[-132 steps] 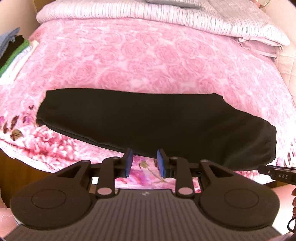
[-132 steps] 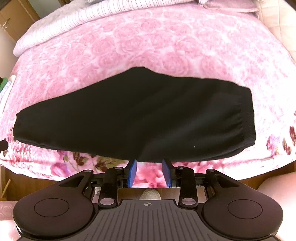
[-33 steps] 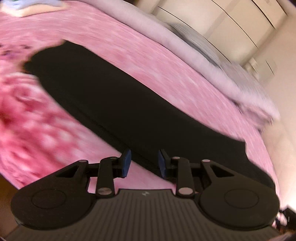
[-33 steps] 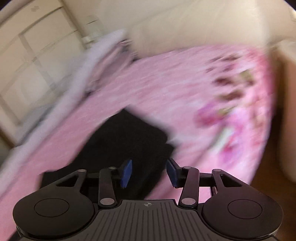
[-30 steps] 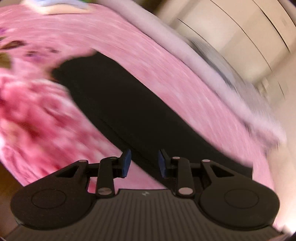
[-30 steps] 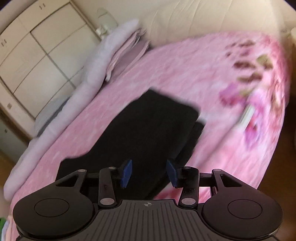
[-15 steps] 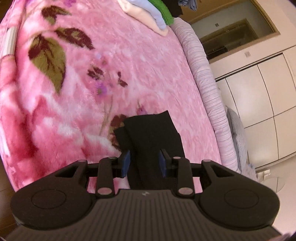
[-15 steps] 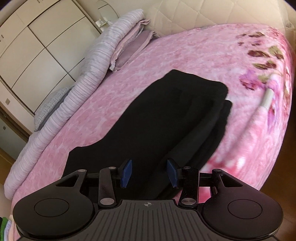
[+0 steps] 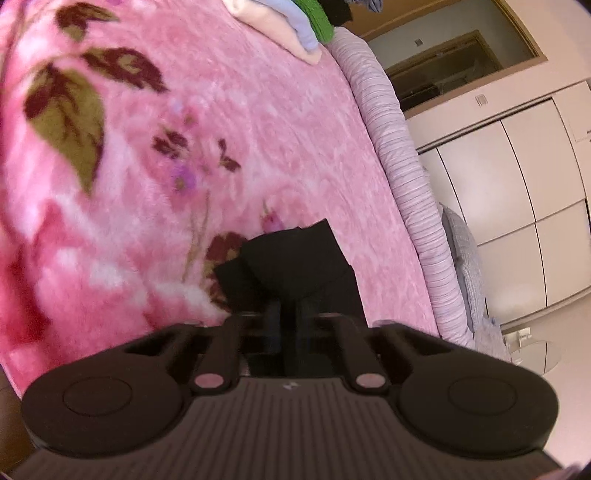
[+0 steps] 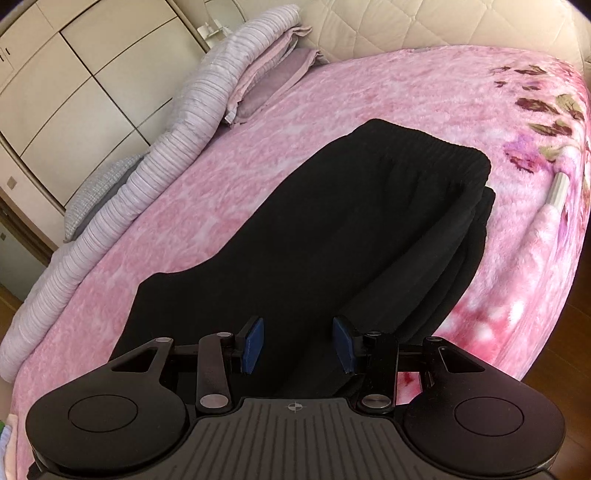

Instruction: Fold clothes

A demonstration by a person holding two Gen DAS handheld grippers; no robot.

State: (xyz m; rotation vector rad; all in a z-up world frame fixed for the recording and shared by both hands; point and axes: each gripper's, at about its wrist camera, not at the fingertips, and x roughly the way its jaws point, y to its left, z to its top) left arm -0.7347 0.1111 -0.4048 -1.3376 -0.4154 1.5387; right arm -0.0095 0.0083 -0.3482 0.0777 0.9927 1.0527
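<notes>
Black trousers (image 10: pixel 351 229) lie folded lengthwise on the pink floral blanket (image 10: pixel 280 110), the elastic waistband at the far right end. My right gripper (image 10: pixel 298 345) is open, low over the middle of the trousers, with the cloth between its blue pads and not pinched. In the left wrist view the leg-cuff end of the trousers (image 9: pixel 295 258) bunches up just ahead of my left gripper (image 9: pixel 286 314), whose jaws have closed together on the black cloth.
A rolled striped lilac quilt (image 10: pixel 155 173) and pillows line the far side of the bed. A stack of folded clothes (image 9: pixel 291 22) sits at the far end in the left wrist view. White wardrobes (image 9: pixel 517 203) stand behind. The bed edge drops to wooden floor (image 10: pixel 569 332).
Both grippers swung from the long front edge to opposite ends of the trousers. In the last half second my left gripper shut on the cuff end; the right one stayed open.
</notes>
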